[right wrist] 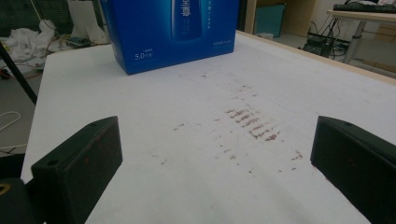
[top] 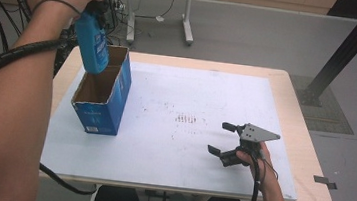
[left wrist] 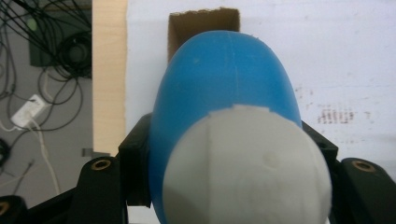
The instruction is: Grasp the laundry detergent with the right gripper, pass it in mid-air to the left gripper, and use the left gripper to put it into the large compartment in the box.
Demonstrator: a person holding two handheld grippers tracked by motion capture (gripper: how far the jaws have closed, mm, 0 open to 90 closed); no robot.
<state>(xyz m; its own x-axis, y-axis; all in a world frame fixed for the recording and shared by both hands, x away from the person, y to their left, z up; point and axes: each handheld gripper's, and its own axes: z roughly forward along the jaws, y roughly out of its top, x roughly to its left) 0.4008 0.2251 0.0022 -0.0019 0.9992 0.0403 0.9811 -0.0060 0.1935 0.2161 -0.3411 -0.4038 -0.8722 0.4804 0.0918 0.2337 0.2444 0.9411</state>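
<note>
Right gripper (top: 224, 138) near the table's (top: 295, 118) near right corner, jaws wide apart, empty, low over the white mat (top: 192, 97). Brown smudges (top: 189, 119) mid-mat. Open blue box (top: 103, 92) stands toward the left edge, top flaps open. Left gripper (top: 95, 14) raised above the box's far end, clamped on a blue bottle (top: 92, 43), white cap (left wrist: 247, 168) up, bottle base just over the box opening.

Smooth blue plastic bottle (left wrist: 224, 93) (matt white cap (left wrist: 247, 172)), brown-lined cardboard box (top: 102, 97), stained white sheet (top: 189, 126) on wood table (top: 306, 154).
</note>
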